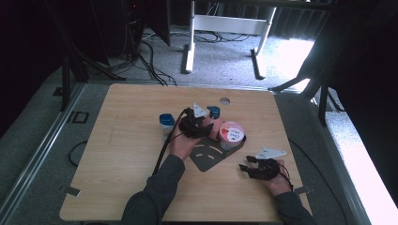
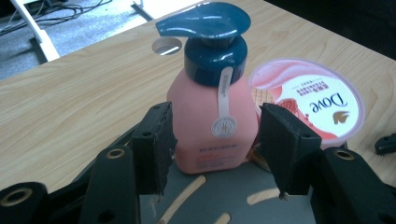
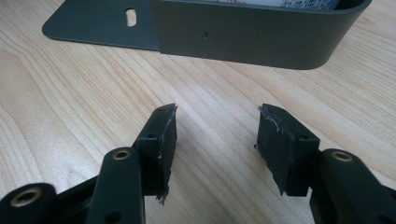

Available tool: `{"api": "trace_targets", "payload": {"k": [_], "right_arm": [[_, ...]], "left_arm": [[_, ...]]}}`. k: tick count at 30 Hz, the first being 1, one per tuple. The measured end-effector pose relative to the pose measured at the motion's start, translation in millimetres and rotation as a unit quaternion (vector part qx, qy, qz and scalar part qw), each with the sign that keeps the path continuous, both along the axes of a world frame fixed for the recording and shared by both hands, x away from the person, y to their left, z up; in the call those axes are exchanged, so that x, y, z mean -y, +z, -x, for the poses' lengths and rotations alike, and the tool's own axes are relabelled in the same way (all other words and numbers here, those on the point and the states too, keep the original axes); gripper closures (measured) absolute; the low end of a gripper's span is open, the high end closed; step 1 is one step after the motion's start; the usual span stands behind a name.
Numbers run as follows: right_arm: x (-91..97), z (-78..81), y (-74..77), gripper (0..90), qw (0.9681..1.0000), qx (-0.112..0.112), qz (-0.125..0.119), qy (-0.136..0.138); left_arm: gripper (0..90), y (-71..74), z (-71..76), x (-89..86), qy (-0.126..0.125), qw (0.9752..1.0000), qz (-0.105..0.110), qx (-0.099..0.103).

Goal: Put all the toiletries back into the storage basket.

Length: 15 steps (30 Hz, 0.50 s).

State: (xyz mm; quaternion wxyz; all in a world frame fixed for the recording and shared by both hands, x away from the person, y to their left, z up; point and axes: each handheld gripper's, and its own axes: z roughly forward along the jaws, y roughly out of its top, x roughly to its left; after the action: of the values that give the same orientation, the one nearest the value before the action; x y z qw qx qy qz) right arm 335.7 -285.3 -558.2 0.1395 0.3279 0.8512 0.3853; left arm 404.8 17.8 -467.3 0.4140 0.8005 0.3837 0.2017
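Observation:
A pink pump bottle [image 2: 198,116] with a dark blue pump head stands on a dark grey metal holder [image 1: 206,158] at the table's middle. My left gripper [image 2: 215,122] has a pad against each side of the bottle's body, and in the high view the left gripper [image 1: 207,127] lies level beside the bottle [image 1: 217,126]. A round Dove tub [image 2: 317,100] with a pink and white lid sits right behind the bottle, inside the holder's walled end. My right gripper [image 3: 217,126] hovers open over bare wood, facing the holder's wall [image 3: 252,32]; in the high view the right gripper [image 1: 245,163] is at the front right.
A small white bottle with a blue cap [image 1: 166,123] stands just left of my left hand. A round hole [image 1: 225,100] is cut in the table [image 1: 117,154] behind the bottles. Cables and a white frame lie on the floor beyond the table's far edge.

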Motion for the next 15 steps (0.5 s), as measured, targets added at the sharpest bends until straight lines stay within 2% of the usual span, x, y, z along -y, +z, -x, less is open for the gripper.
{"api": "trace_targets", "payload": {"k": [5,8,10,15], "right_arm": [[0.0,-0.1,0.0,47.0,1.0000,0.000,0.000,0.000],[0.0,0.0,0.0,47.0,1.0000,0.000,0.000,0.000],[0.0,0.0,0.0,47.0,1.0000,0.001,0.000,0.000],[-0.1,0.1,0.0,46.9,1.0000,0.001,0.001,0.000]], "left_arm": [[49.6,-1.1,7.9,-7.3,0.000,1.0000,0.001,0.004],[51.6,-2.2,13.6,-12.2,0.001,0.9999,0.011,0.003],[52.6,-2.7,17.1,-14.2,0.000,1.0000,0.006,0.004],[59.8,-6.0,23.9,-20.6,0.002,0.9999,0.010,0.002]]}}
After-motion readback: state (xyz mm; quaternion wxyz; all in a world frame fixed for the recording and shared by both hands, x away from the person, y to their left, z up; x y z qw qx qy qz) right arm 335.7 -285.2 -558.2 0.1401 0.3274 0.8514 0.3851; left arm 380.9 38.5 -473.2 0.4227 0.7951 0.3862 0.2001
